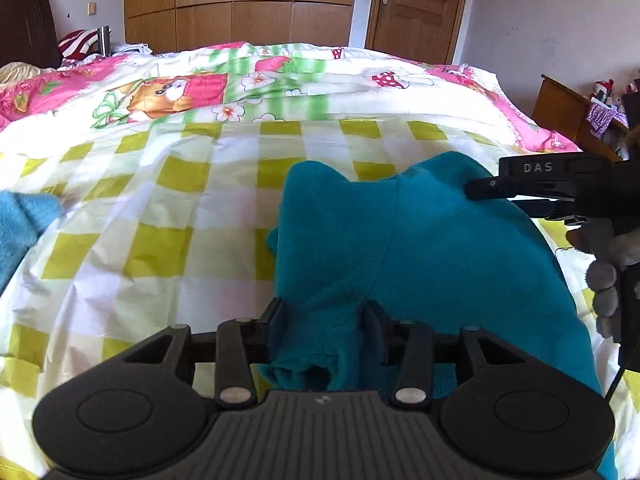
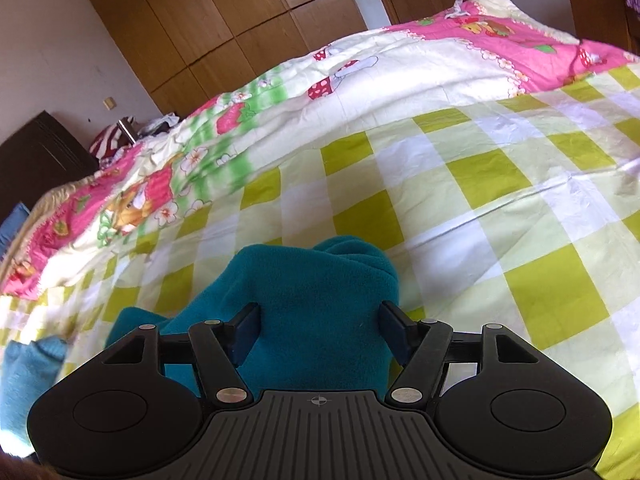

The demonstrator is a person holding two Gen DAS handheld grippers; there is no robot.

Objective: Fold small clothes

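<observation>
Item: teal fleece garment (image 1: 420, 240), lying on my green-checked bedsheet (image 1: 160, 200). My left gripper (image 1: 324, 328): jaws part-spread, a fleece fold between them; grip uncertain. My right gripper (image 2: 318, 328): jaws spread wide, fleece between, pads clear.

A home bedroom was indicated: a bed (image 1: 224, 184) covered with checked and cartoon-print bedding, a wooden wardrobe (image 1: 236, 4) set against the far wall, a panelled door (image 1: 416, 4) at its right.
</observation>
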